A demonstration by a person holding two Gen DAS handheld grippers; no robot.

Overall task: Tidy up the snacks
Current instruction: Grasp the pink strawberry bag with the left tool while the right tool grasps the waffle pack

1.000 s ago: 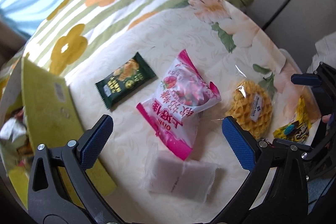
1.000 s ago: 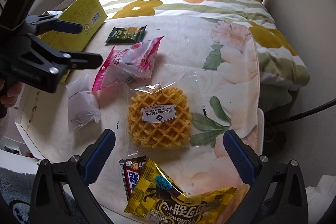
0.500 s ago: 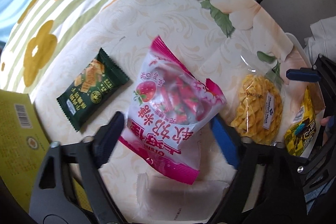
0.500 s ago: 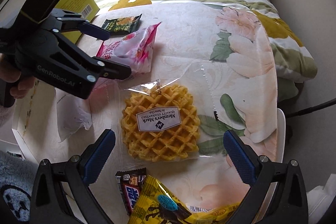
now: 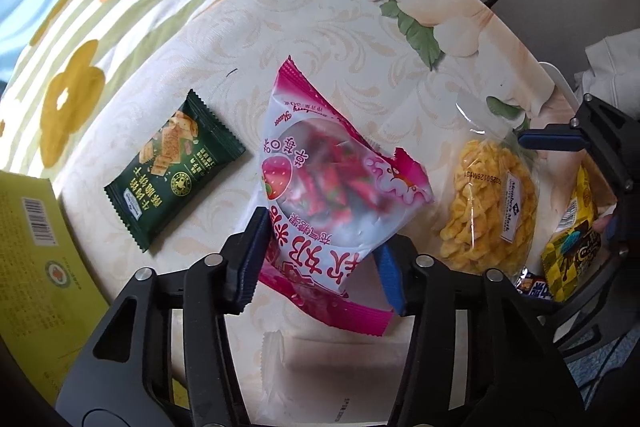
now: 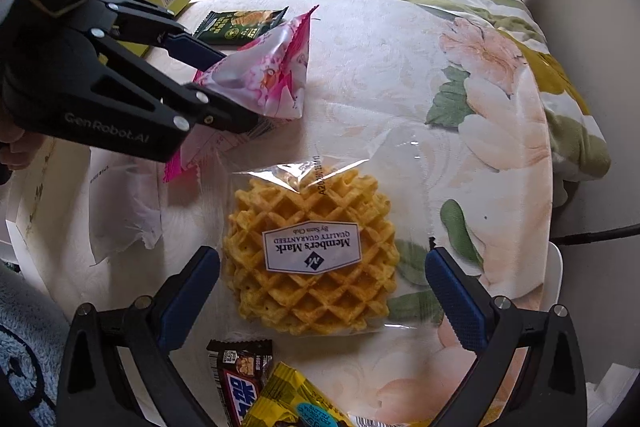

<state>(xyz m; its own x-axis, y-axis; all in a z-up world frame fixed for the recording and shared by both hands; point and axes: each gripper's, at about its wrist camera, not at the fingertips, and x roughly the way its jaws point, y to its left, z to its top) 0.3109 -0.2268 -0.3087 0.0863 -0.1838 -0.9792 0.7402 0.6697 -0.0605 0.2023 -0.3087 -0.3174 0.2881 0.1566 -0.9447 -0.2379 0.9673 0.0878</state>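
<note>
Left claw (image 5: 316, 255) closing on pink candy bag (image 5: 340, 187). Right claw (image 6: 320, 291) spread over one waffle pack (image 6: 312, 255); chocolate bar (image 6: 240, 371) clear only here.

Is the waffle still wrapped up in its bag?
Yes, wrapped. The round yellow waffle lies flat inside clear plastic, with a white label on top, on the floral cloth.

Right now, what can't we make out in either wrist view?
- Pale translucent packet: left wrist view, label unreadable; the left gripper, closing around the pink candy bag, and that bag cover part.
- Yellow snack bag: right wrist view, cut off by the bottom edge.
- Chocolate bar: right wrist view, lower end under the yellow bag.
- Green box: left wrist view, cut off at the left edge.
</note>
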